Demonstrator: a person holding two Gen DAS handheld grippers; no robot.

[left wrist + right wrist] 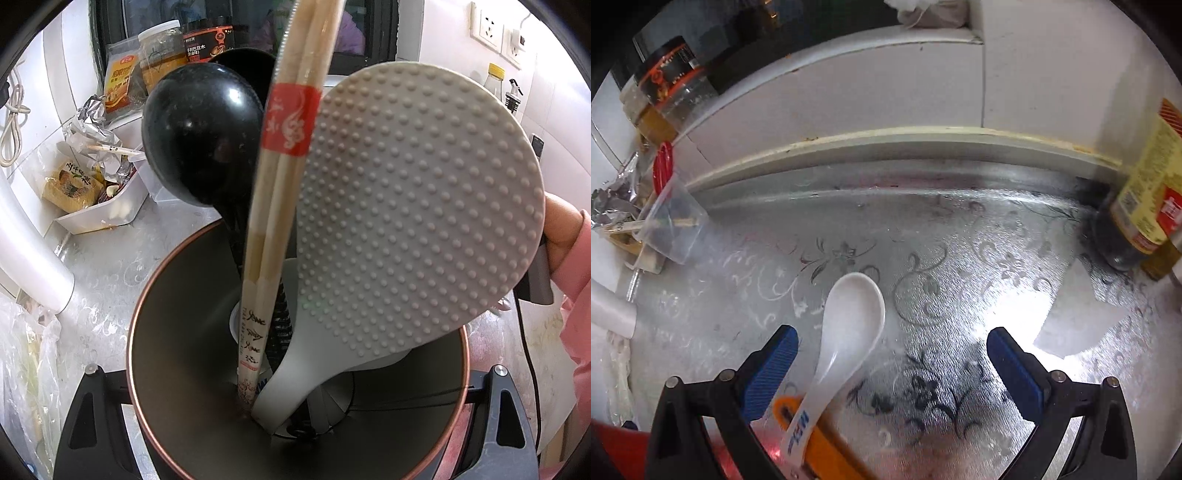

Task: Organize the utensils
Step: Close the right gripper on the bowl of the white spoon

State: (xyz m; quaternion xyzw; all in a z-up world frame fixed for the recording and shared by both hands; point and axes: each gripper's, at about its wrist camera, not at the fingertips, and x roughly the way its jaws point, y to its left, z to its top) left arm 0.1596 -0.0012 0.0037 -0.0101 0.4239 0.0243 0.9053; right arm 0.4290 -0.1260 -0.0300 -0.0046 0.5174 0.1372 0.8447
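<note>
White soup spoon [849, 332] lying near the counter's [960, 258] front edge | right gripper [892, 363] hanging over it, jaws apart | left gripper clamped on the holder [177, 332] with chopsticks [280, 184], paddle [424, 206], ladle [199, 136] | next, probably: closing on the spoon's handle.

A ladle [199, 136], chopsticks [280, 177] and a rice paddle [417, 218] are standing in the holder [177, 350]; a spoon [849, 325] is lying on the worktop [960, 258], its handle across an orange tool [827, 446].

Left wrist close above holder [295, 387], right wrist angled over countertop [960, 258]
</note>
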